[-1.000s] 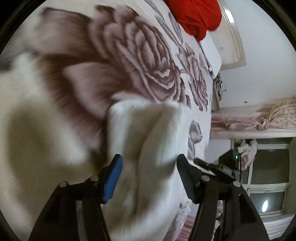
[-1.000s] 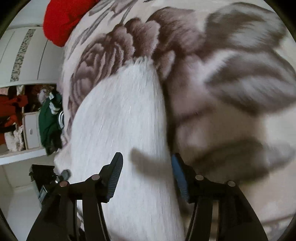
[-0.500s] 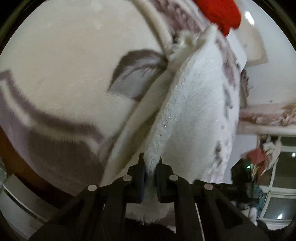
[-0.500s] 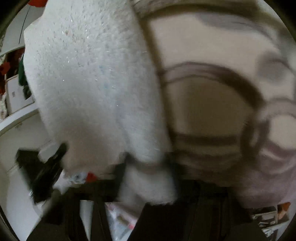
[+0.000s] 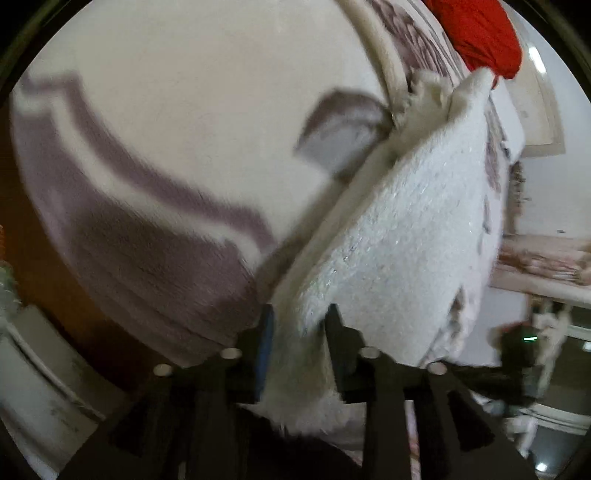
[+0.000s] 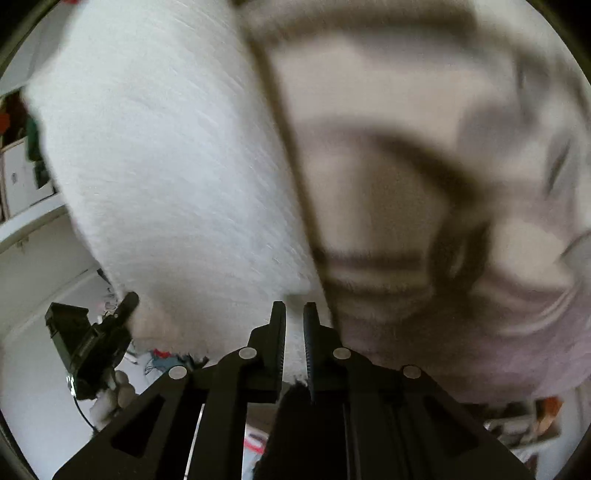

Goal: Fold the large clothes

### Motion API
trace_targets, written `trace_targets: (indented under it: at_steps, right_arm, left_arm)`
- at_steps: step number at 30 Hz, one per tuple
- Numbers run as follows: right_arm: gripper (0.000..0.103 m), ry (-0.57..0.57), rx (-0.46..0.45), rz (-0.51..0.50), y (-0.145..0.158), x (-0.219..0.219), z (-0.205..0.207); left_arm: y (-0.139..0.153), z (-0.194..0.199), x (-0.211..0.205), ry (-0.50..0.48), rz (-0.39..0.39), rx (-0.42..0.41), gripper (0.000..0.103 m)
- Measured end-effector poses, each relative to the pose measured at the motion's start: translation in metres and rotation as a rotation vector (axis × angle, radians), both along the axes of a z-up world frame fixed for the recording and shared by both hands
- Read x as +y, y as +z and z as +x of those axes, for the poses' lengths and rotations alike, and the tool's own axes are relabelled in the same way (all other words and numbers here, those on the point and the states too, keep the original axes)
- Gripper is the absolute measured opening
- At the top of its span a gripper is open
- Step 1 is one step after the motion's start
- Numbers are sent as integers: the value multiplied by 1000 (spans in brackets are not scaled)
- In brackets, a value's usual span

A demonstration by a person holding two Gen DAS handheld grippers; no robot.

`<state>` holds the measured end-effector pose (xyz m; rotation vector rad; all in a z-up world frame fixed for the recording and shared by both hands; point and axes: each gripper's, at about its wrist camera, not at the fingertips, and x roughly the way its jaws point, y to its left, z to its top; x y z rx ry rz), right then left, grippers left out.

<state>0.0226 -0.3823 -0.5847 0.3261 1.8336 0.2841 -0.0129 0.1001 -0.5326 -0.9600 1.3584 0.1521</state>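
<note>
Comparing with half a second back: my left gripper (image 5: 298, 325) had its jaws pinched nearly shut on the white fluffy garment (image 5: 399, 236); now I see them parted noticeably wider, with a thick bunch of the fabric's near edge between them and touching both pads, so I read it as a looser hold on the cloth, though I can't tell how firm. The garment runs from between the jaws up and away to the right of them, lying on the floral blanket (image 5: 177, 147) that covers the bed; a folded under-layer shows along its left edge. The red cloth (image 5: 484, 33) sits far ahead of the jaws, upper right, same as before. Right gripper (image 6: 294, 317): half a second ago that view was too smeared to read the jaws; now I see them clearly, almost closed, a narrow slot left between them with the garment's (image 6: 166, 177) hem in it. Fabric spreads up and to the left of those jaws, blanket (image 6: 406, 166) to their right. The right view is motion-blurred on the blanket. One second back both sets of jaws were wide apart over the flat garment.
</note>
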Motion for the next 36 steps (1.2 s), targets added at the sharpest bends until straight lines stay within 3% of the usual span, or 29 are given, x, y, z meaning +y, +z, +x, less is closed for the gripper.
trace_targets:
  at_steps: [1, 4, 8, 10, 11, 15, 20, 23, 25, 28, 32, 36]
  right_arm:
    - [18, 42, -57, -1, 21, 6, 14]
    - [21, 113, -151, 33, 47, 29, 54]
    - [21, 152, -253, 48, 57, 60, 115]
    - [21, 146, -252, 46, 43, 76, 148]
    - [21, 139, -238, 37, 33, 77, 159]
    - [19, 124, -159, -18, -1, 86, 192]
    - [13, 172, -138, -108, -33, 121, 201]
    - [12, 169, -138, -201, -52, 146, 213]
    - [12, 185, -162, -269, -61, 159, 218]
    - [12, 171, -164, -280, -59, 161, 220]
    - [12, 137, -128, -162, -22, 152, 224]
    - [12, 70, -196, 36, 28, 139, 215]
  left_arm:
    - [18, 6, 1, -4, 44, -24, 29]
    - [64, 34, -5, -13, 130, -117, 29]
    - [85, 115, -28, -47, 94, -262, 29]
    - [74, 161, -38, -101, 55, -301, 29]
    - [59, 191, -46, -139, 63, -279, 29]
    - [-24, 253, -55, -239, 86, -85, 27]
    - [-35, 270, -42, -261, 38, -88, 26]
    - [-36, 270, -45, -276, 54, -100, 25]
    - [-36, 272, -47, -276, 47, -104, 24]
    - [-36, 263, -37, -274, 20, -111, 23]
    - [8, 244, -37, -310, 94, -153, 23]
    - [32, 220, -40, -323, 228, -177, 24]
